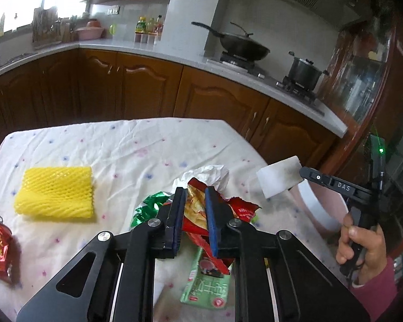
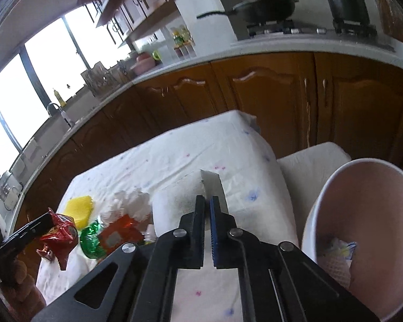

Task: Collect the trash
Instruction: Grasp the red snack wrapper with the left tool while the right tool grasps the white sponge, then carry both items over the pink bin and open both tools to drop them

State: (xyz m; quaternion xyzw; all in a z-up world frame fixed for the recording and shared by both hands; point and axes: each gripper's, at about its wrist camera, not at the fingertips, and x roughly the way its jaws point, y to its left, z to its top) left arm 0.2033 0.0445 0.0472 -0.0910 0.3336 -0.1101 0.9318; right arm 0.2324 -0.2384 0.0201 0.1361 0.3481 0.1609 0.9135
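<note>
With the left gripper (image 1: 194, 201) clamped on a red wrapper (image 1: 194, 214) above the table (image 1: 147, 145) and the right gripper (image 2: 207, 204) pinching a white sponge (image 2: 185, 190), both should clear the bin (image 2: 319, 196) rim before releasing.

Crinkled red-and-gold foil snack wrapper (image 1: 194, 209): lifted off the cloth, pinched upright. White rectangular foam block (image 1: 279, 179), grey-smudged: held in the air beside the pink round plastic bin (image 2: 362, 214). Yellow foam fruit net (image 1: 56, 191) lies flat, well apart. Crumpled green foil wrapper (image 2: 91, 237) lies beside crumpled white tissue (image 2: 131, 201).
</note>
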